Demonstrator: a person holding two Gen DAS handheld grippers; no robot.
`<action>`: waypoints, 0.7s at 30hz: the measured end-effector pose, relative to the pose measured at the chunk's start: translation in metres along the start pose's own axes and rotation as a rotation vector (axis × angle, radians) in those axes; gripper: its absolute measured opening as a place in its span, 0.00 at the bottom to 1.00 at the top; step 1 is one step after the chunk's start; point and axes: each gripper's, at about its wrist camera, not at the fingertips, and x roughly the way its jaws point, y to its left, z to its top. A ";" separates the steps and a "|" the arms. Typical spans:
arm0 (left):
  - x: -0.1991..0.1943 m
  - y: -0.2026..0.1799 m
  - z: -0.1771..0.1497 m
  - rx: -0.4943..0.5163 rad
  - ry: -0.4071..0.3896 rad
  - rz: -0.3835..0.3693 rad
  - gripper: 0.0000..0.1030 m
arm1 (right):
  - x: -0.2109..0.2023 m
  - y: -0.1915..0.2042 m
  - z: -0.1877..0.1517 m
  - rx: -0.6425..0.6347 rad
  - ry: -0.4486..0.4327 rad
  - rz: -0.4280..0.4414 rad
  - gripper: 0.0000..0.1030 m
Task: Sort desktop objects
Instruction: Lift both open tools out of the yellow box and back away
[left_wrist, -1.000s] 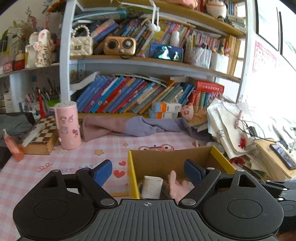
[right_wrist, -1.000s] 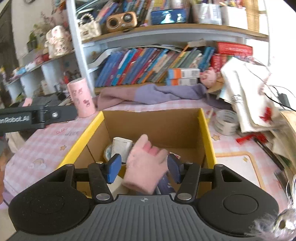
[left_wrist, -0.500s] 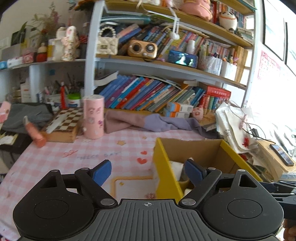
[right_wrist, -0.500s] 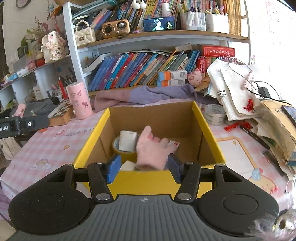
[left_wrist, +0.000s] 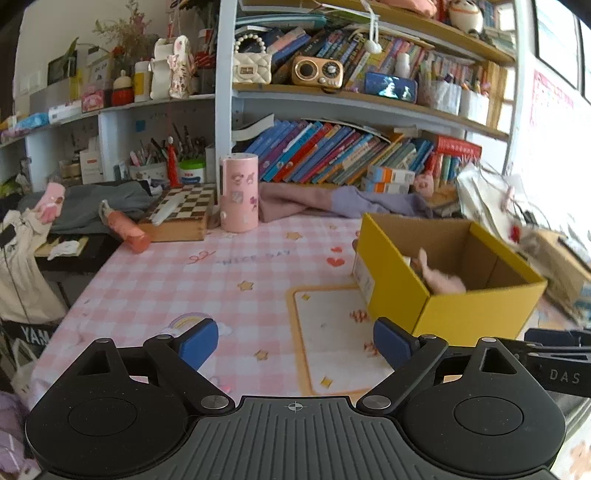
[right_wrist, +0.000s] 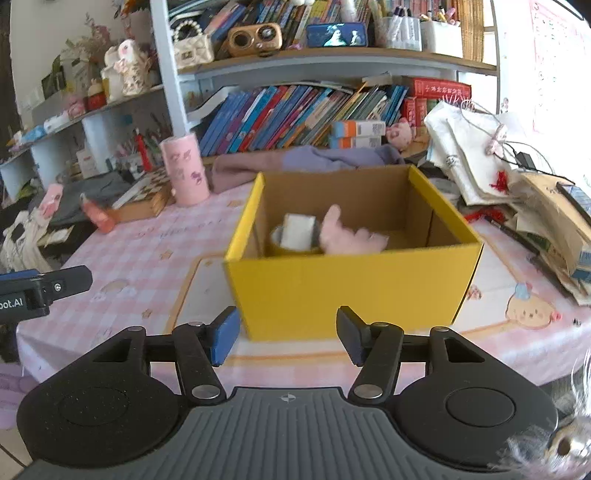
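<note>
— Where do your grippers stand?

— Your left gripper (left_wrist: 293, 341) hangs over the pink checked tablecloth (left_wrist: 166, 280), fingers spread wide, nothing between them. Your right gripper (right_wrist: 283, 334) is spread too and empty, just in front of the yellow box (right_wrist: 351, 280).

— And the things you sort?

— A pink glove (right_wrist: 349, 236) lies inside the box beside a white block (right_wrist: 298, 230). On your left, a pink cylinder (left_wrist: 239, 192) stands by the chessboard (left_wrist: 184, 212), well apart from the box.
</note>
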 end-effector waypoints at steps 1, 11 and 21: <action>-0.003 0.001 -0.003 0.012 0.000 0.002 0.91 | -0.002 0.005 -0.004 -0.006 0.005 -0.003 0.54; -0.020 0.016 -0.030 0.064 0.066 0.036 0.96 | -0.012 0.035 -0.026 0.001 0.036 -0.008 0.59; -0.028 0.025 -0.048 0.096 0.147 0.026 0.96 | -0.014 0.056 -0.047 0.007 0.110 0.013 0.63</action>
